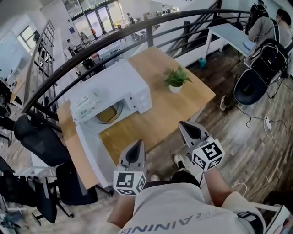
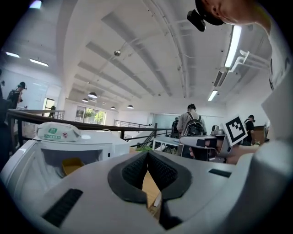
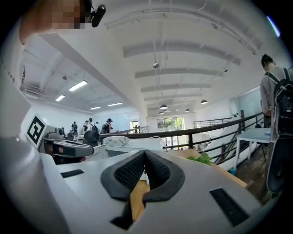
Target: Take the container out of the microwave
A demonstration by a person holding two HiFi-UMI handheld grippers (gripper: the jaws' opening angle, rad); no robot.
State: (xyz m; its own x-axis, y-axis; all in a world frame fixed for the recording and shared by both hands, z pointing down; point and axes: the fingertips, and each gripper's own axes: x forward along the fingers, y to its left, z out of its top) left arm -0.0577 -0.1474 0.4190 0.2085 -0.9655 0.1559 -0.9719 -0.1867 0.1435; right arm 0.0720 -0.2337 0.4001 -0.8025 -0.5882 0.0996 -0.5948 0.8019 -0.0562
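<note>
A potted plant [image 1: 176, 78] stands on the wooden worktop [image 1: 183, 109]. A black railing [image 1: 197, 12] curves behind, and an office chair [image 1: 39, 141] is at the left.

head: steeply down, high over table [image 1: 183, 98] | gripper views: level, both share microwave [image 1: 122, 85]

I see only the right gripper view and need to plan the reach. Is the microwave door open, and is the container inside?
Observer: Yes. In the head view the microwave has its door swung open.
Operator: And the container?
Observer: A yellow container sits inside the microwave, untouched by either gripper.
Operator: Is the left gripper ready to take it?
Observer: Not yet. The left gripper is shut, with nothing between its jaws.
</note>
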